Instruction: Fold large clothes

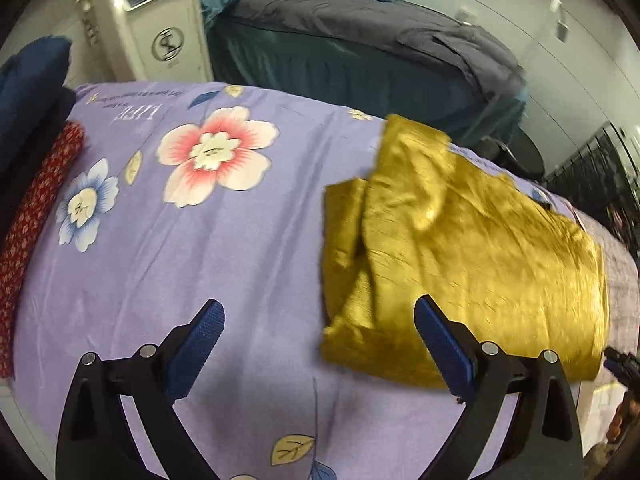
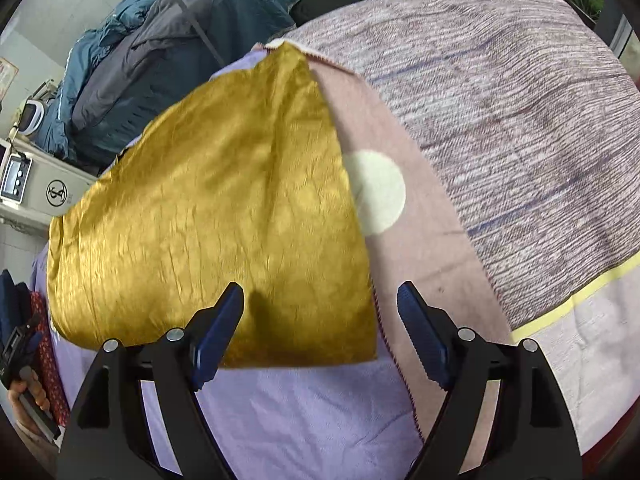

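Closest to the lens in both wrist views are the black tongs with blue ribbed pads: the left gripper (image 1: 320, 344) and the right gripper (image 2: 320, 328) both hang spread wide with nothing between the pads, so both are released. Under them is the shiny mustard-gold crinkled garment (image 1: 472, 248), lying folded on the lilac flower-print bedsheet (image 1: 192, 264). It sits toward the side of the bed where the pink blanket with a cream dot (image 2: 404, 264) and a mauve striped woven throw (image 2: 520, 112) are spread, and its right edge just overlaps that pink blanket. Its long axis runs from the near edge of the bed to the far edge, with the narrower end pointing away toward the far edge, where a grey-and-teal heap of bedding (image 1: 360, 32) sits beyond. My guess is a fold was just laid down and the next one is due. To do it well I'd pinch the two near corners, one per gripper, lift evenly, and carry them toward the far narrow end. The loose flap on the left side (image 1: 344, 224) looks messy, so tuck that first.
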`<state>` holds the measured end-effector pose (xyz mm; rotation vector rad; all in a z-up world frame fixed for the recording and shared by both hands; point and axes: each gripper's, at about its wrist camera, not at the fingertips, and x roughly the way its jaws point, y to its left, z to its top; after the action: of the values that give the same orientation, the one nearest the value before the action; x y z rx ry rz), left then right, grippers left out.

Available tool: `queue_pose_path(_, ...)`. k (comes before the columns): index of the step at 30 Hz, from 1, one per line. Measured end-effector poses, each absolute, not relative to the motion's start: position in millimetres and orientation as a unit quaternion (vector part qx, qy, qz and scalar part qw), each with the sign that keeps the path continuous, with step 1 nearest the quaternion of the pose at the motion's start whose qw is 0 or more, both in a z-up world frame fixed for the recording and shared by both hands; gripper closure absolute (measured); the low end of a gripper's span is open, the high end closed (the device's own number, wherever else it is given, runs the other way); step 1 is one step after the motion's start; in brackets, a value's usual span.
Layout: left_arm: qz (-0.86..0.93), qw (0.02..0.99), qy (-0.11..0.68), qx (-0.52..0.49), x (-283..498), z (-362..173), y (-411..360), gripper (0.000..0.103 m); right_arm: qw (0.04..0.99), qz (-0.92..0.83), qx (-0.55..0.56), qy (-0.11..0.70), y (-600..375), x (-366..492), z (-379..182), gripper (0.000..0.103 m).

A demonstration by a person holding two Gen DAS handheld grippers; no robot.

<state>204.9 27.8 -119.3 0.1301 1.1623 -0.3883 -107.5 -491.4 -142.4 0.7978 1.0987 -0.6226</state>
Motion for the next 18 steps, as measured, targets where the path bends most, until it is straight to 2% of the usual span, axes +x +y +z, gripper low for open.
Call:
queue_pose_path(9,-0.237,0.804,0.536,0.096,203.0,-121.7,-24.9,0.009,0.755,-0.245,0.363,0.488,-514.9,-94.1,-137.5,0.024)
queue_pose_path(18,-0.236,0.767,0.567,0.185,239.2,-163.7,-61.3,0.009,0.745,-0.205,0.390,0.500,-543.8,-83.2,-162.9,0.024)
